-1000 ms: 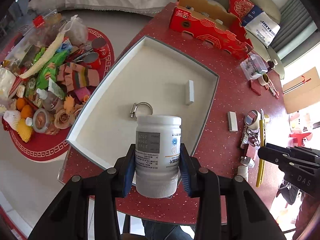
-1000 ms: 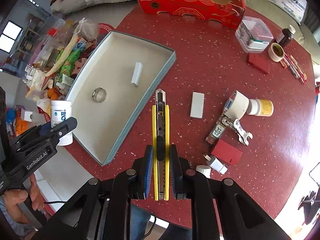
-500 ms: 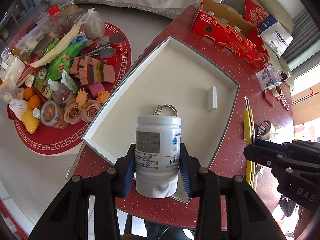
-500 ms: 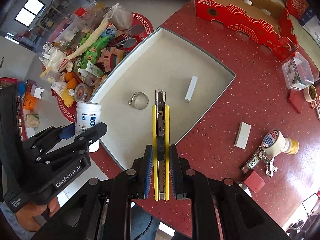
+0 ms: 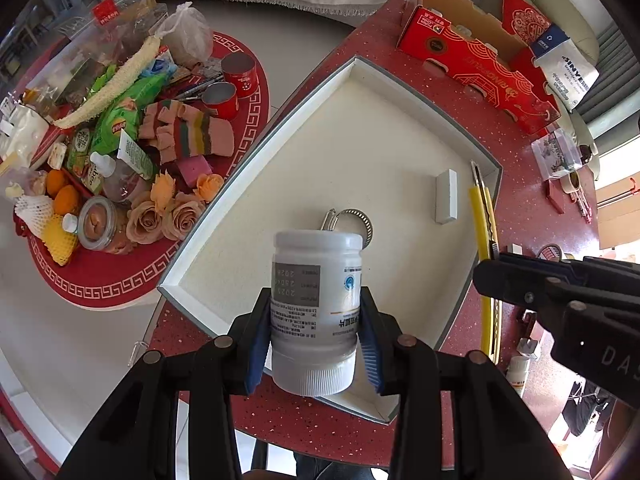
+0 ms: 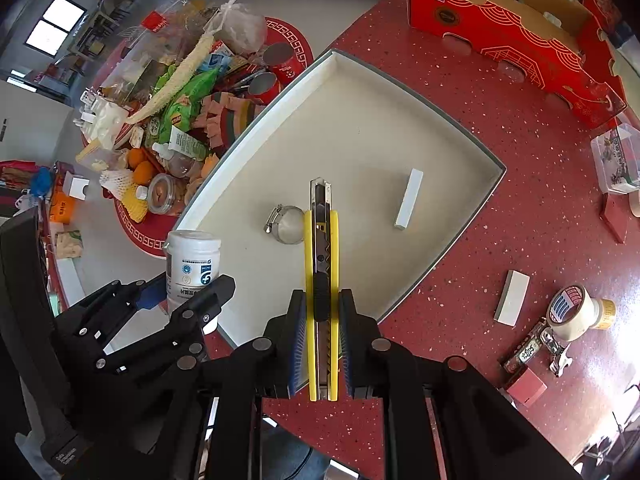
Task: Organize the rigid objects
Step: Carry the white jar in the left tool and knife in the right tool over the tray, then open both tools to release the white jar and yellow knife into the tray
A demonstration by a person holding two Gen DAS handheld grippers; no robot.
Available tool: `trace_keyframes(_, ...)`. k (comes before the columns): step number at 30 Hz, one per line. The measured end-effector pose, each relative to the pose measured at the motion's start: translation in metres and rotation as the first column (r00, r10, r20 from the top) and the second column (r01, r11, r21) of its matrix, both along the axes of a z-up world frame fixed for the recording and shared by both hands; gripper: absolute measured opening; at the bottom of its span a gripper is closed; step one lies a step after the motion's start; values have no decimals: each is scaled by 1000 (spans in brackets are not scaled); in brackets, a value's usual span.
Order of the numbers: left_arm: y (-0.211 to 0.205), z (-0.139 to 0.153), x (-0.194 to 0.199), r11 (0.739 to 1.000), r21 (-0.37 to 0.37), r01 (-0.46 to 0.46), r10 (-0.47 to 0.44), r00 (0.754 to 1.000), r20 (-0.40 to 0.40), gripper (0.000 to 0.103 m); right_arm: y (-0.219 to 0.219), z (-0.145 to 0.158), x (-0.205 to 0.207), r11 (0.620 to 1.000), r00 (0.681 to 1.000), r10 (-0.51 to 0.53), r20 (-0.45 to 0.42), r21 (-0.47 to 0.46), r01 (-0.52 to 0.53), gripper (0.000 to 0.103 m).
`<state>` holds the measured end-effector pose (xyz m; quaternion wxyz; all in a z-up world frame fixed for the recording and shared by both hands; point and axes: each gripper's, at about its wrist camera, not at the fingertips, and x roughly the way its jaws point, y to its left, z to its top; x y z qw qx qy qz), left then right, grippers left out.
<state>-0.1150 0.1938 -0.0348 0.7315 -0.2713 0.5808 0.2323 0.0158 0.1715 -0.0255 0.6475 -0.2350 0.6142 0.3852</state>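
Note:
My left gripper (image 5: 314, 334) is shut on a white pill bottle (image 5: 316, 308), held cap-toward-me above the near corner of the white tray (image 5: 256, 148). My right gripper (image 6: 320, 340) is shut on a yellow utility knife (image 6: 321, 264), whose tip hangs over the tray (image 6: 276, 108) floor. In the tray lie a metal hose clamp (image 6: 286, 222) and a white block (image 6: 409, 198). The left wrist view shows the knife (image 5: 482, 216) and the right gripper (image 5: 486, 276) over the tray's right rim. In the right wrist view the left gripper (image 6: 184, 294) holds the bottle (image 6: 192, 264) at the tray's left rim.
On the red table (image 6: 540, 216) lie another white block (image 6: 512, 298), a tape roll (image 6: 566, 310), a small wrench (image 6: 554, 348), a clear plastic box (image 6: 616, 160) and a red cardboard box (image 6: 512, 36). A low round red table (image 5: 100, 120) piled with goods stands beside it.
Both grippers have shifted over the tray: the knife moved left from above the bare table to above the tray floor, and the bottle came in over the tray's near corner and sank a little.

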Motion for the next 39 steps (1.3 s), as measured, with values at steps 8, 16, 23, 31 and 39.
trace_keyframes(8, 5, -17, 15, 1000, -3, 3, -3, 999, -34, 43, 22, -18, 14, 1000, 1000, -7, 0, -23, 7, 17)
trace_keyframes(16, 11, -31, 44, 1000, -3, 9, -9, 998, -59, 43, 37, -27, 42, 998, 998, -54, 18, -21, 54, 17)
trace_keyframes(23, 7, -41, 67, 999, -2, 40, -40, 996, -76, 44, 48, -41, 50, 997, 998, -65, 25, -28, 66, 17)
trace_keyframes(31, 5, -48, 70, 998, 2, 63, -63, 991, -117, 85, 47, -38, 56, 998, 997, -55, 45, -28, 57, 26)
trace_keyframes(39, 7, -38, 63, 998, 15, 63, -61, 993, -100, 103, 12, -7, 69, 989, 983, -145, 111, 19, 143, 88)
